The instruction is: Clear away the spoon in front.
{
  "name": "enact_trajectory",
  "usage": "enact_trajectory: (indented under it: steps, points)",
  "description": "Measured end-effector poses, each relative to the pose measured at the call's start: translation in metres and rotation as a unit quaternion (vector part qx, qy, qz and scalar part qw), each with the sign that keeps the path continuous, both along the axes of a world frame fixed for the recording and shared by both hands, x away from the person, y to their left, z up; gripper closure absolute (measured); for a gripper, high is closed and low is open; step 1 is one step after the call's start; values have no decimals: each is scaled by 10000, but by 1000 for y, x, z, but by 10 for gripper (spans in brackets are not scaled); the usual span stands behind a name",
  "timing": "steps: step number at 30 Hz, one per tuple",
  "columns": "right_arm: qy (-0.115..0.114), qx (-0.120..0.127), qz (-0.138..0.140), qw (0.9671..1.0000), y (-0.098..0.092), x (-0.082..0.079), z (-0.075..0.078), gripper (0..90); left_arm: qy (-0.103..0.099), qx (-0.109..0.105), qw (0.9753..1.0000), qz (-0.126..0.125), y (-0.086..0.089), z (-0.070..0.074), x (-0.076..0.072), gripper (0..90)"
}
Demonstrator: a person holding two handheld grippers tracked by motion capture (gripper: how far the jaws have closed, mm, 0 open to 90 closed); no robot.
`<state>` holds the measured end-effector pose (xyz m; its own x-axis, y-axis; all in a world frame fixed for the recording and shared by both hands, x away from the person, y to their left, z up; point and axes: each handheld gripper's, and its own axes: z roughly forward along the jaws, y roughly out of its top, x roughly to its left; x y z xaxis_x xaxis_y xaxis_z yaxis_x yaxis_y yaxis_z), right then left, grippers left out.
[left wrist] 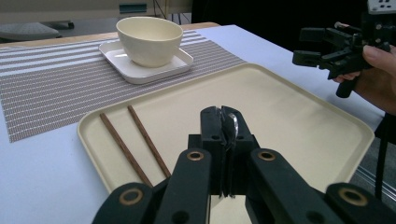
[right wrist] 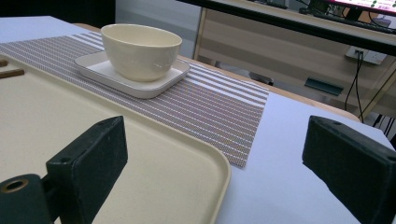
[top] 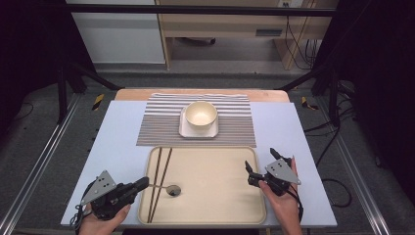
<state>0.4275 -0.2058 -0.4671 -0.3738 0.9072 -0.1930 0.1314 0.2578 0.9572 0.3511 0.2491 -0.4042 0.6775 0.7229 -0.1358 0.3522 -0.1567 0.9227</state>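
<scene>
A cream tray (top: 215, 171) lies at the table's near edge with two brown chopsticks (top: 159, 181) along its left side. A metal spoon (top: 171, 189) rests on the tray beside them. My left gripper (top: 144, 182) is shut on the spoon's handle (left wrist: 232, 128) at the tray's left rim. My right gripper (top: 259, 164) hangs open over the tray's right rim (right wrist: 219, 163) with nothing between its jaws. Behind the tray, a cream bowl (top: 200, 115) stands on a square white plate (top: 186, 131) on a striped placemat (top: 161, 127).
The tabletop (top: 122, 142) is pale blue, with bare room left and right of the tray. A wooden strip (top: 132, 94) runs along the far edge. Black frame posts and cables (top: 333, 132) stand off the table's right side.
</scene>
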Motion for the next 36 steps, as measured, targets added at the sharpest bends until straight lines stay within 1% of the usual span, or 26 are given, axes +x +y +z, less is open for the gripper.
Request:
enact_trajectory:
  steps: [4, 6, 9, 13, 16, 18, 20, 23, 28, 29, 33, 36]
  points:
    - [21, 5, -10, 10000, 0, 0, 0, 67, 32, 52, 10000, -62, 2, 1, -4, 884]
    - [25, -15, 1, 10000, 0, 0, -1, 68, 38, 62, 10000, -59, 2, 1, -3, 880]
    - [44, -47, 3, 10000, 1, 0, -1, 67, 68, 60, 10000, -35, 1, 1, 2, 868]
    - [51, -82, 24, 10000, 2, 1, -1, 67, 61, 148, 9999, 42, -3, 2, 15, 827]
    - [47, -83, 25, 10000, 2, 1, -1, 68, 28, 342, 9993, 150, -6, 2, 29, 799]
    - [49, -68, 17, 10000, 1, 1, -1, 67, 58, 355, 9992, 185, -7, 0, 37, 778]
    - [55, -63, 19, 10000, 1, 1, -1, 67, 90, 417, 9988, 231, -9, -1, 46, 764]
    - [54, -60, 22, 10000, 1, 1, -1, 67, 157, 510, 9983, 222, -12, -4, 59, 746]
    - [53, -60, 33, 10000, 1, 1, -1, 65, 285, 538, 9976, 324, -17, -8, 77, 736]
    - [51, -55, 38, 10000, 1, 1, -1, 65, 295, 590, 9973, 316, -18, -9, 80, 733]
    - [51, -45, 48, 10000, 1, 0, 0, 65, 353, 642, 9968, 329, -22, -11, 91, 727]
    - [55, -41, 38, 10000, 0, 1, -1, 63, 413, 676, 9966, 239, -25, -14, 100, 728]
